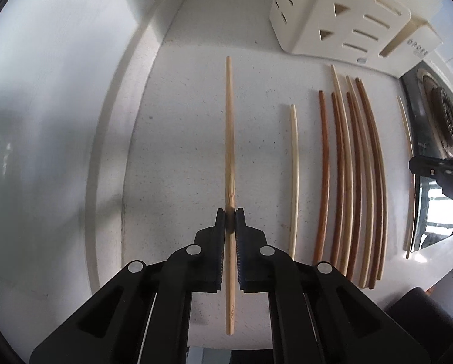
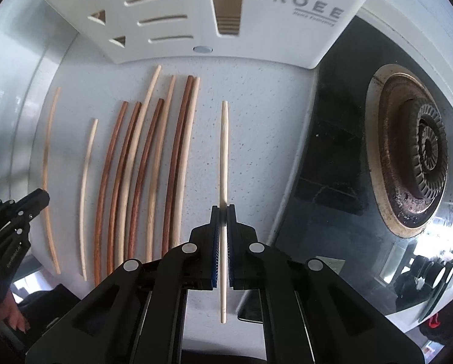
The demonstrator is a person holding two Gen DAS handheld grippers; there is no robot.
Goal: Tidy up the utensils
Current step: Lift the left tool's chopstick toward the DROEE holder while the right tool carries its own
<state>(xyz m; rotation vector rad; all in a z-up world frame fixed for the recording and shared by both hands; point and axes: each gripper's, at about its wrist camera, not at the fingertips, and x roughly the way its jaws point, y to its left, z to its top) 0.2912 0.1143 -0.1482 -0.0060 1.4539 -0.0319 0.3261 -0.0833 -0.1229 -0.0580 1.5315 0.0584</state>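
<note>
Two chopsticks are off the counter at this moment, one in each of my grippers. My left gripper points down at the white speckled countertop and its jaws are pressed together on a tan bamboo chopstick, pinching it about two thirds of the way along, with the long end running toward the white utensil holder. My right gripper also points down, its jaws clamped on a pale chopstick whose tapered tip aims at the same holder, printed DROEE in the right wrist view.

Taking the holder as my landmark: a row of loose chopsticks, reddish brown and light wood mixed, lies on the counter just in front of it, roughly parallel, several touching their neighbours. A single thin pale chopstick lies apart from that row, on the side away from the gas burner. The burner sits in a dark glass hob beside the holder, past the counter's edge.
</note>
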